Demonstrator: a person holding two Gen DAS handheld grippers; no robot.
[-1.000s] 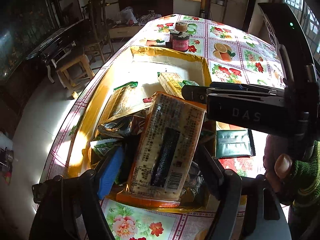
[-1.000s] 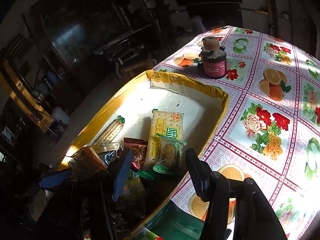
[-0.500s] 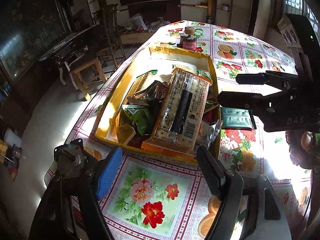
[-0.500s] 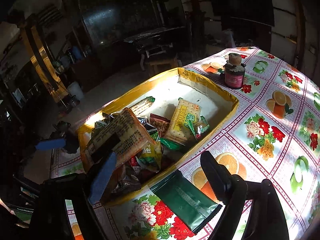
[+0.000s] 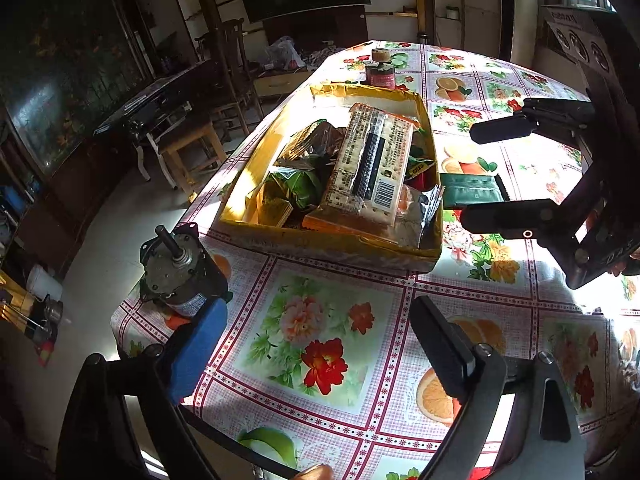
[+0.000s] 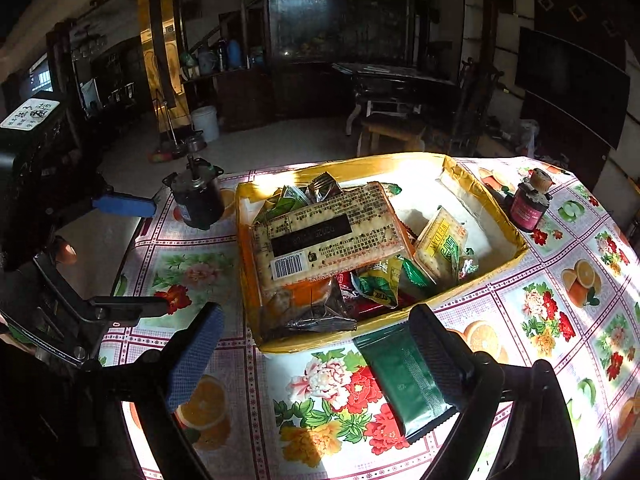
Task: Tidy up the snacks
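On the floral bench we see the yellow box heaped with snacks, a large cracker pack lying on top of the pile. Just beside the box a green packet lies flat on the cloth. We hold both the left gripper and right gripper above the bench with jaws apart, gripping nothing.

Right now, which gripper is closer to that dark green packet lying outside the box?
Right. The right gripper hovers just over the green packet; the left gripper sits back over the table's near edge.
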